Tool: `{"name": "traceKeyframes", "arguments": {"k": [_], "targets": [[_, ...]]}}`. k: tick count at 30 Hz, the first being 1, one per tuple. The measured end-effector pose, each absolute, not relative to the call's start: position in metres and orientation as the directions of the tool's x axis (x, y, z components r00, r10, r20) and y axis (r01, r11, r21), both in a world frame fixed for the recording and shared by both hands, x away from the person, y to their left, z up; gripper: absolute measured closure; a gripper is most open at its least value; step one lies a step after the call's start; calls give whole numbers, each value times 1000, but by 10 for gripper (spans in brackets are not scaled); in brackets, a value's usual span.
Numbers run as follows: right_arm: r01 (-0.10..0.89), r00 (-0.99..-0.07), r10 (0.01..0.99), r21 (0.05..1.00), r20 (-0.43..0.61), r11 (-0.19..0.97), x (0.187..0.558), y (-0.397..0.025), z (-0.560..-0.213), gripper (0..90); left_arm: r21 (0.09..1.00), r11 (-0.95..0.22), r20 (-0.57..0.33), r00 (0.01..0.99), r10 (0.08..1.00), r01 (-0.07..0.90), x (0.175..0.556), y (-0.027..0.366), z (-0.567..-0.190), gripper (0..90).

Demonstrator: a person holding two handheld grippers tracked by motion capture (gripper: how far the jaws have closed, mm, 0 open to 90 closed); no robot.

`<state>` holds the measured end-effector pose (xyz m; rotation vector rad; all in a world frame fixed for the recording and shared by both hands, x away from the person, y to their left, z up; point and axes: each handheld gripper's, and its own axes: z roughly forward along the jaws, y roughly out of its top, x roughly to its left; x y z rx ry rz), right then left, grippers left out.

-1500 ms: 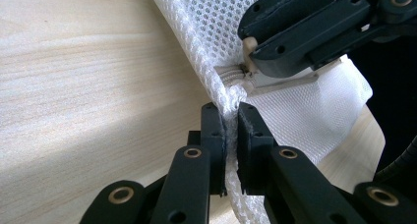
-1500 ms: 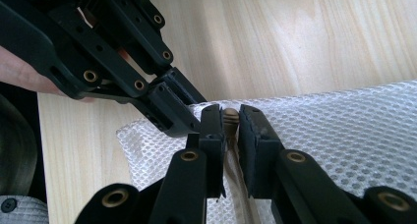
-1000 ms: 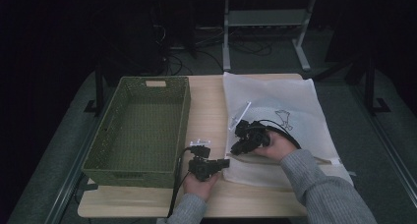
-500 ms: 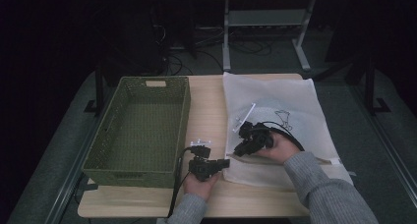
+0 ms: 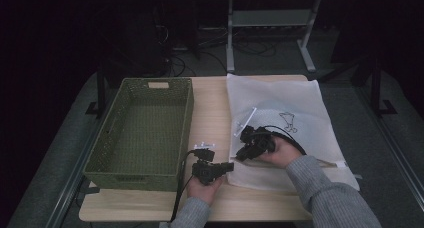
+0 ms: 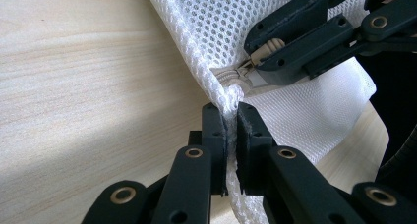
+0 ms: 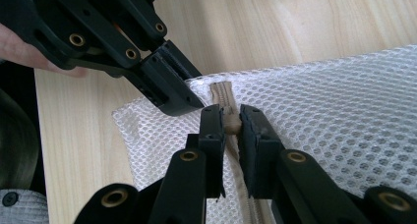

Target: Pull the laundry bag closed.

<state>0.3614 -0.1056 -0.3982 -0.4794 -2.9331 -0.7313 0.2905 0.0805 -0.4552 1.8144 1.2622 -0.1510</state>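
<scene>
The left hand-held gripper (image 6: pixel 231 135) is clenched on the corner edge of the white mesh bag (image 5: pixel 295 118), while the right hand-held gripper (image 7: pixel 231 123) is closed on the beige zipper pull (image 7: pixel 231 122) at the end of the zipper (image 7: pixel 221 96). To open the bag well, I judge the left one should hold the corner taut and steady, anchoring the fabric, as the right draws the pull straight along the teeth, low and without twisting, so the mesh does not bunch or snag. The bag lies flat on the right half of the bench (image 5: pixel 210 103), its near-left corner toward the front edge, where both grippers meet, almost touching. A green woven basket (image 5: pixel 145 133) stands along the bench's left side.
</scene>
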Motion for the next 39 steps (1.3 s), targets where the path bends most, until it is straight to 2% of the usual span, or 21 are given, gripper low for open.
{"name": "traceKeyframes", "arguments": {"k": [6,12,14,19,21,39], "targets": [[312,-950,271,448,155,838,360,-107,-397,803,592,-78,-550,473,688,802,291,81,-455,823],[308,-951,267,462,155,831,358,-108,-393,806,585,-56,-575,462,675,809,296,82,-450,725],[304,-953,264,466,150,831,358,-109,-393,806,584,-53,-575,460,677,810,297,81,-449,729],[296,-955,264,472,136,830,356,-112,-390,808,586,-52,-581,464,669,809,299,82,-447,826],[288,-957,261,472,125,833,354,-113,-389,809,590,-53,-576,466,672,806,298,82,-446,840],[294,-955,276,494,112,818,347,-133,-383,812,626,-32,-554,473,685,779,292,83,-435,857]]}}
